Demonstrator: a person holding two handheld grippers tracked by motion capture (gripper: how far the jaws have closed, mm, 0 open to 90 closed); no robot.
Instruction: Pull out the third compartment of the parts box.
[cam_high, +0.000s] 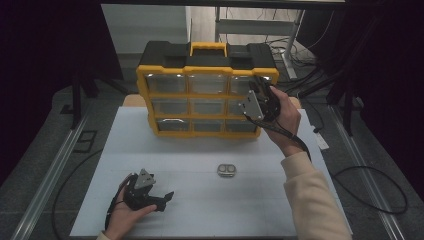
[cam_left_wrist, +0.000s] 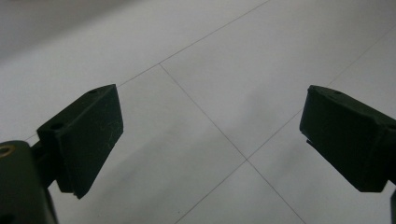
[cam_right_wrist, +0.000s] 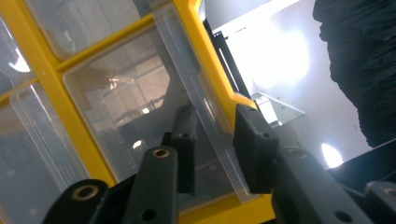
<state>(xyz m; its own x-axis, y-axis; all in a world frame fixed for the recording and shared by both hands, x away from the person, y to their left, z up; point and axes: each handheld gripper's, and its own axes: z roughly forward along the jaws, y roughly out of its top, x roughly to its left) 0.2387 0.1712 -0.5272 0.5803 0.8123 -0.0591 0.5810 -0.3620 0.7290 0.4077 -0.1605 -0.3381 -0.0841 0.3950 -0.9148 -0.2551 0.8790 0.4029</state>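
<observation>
A yellow and black organizer (cam_high: 207, 95) with clear drawers stands upright at the back of the table. My right gripper (cam_high: 265, 87) is up at its top right drawer (cam_high: 243, 85). In the right gripper view the gripper (cam_right_wrist: 219, 149) has one jaw on each side of the clear front lip of that drawer (cam_right_wrist: 140, 93), with a narrow gap still showing, so it is open. My left gripper (cam_high: 167, 197) lies low at the front left of the table; its jaws (cam_left_wrist: 210, 140) stand wide open over bare tabletop with nothing between them.
A small silver metal piece (cam_high: 227, 170) lies on the white table (cam_high: 200, 150) in front of the organizer, right of centre. Cables trail across the floor at the right and back. Dark curtains hang on both sides.
</observation>
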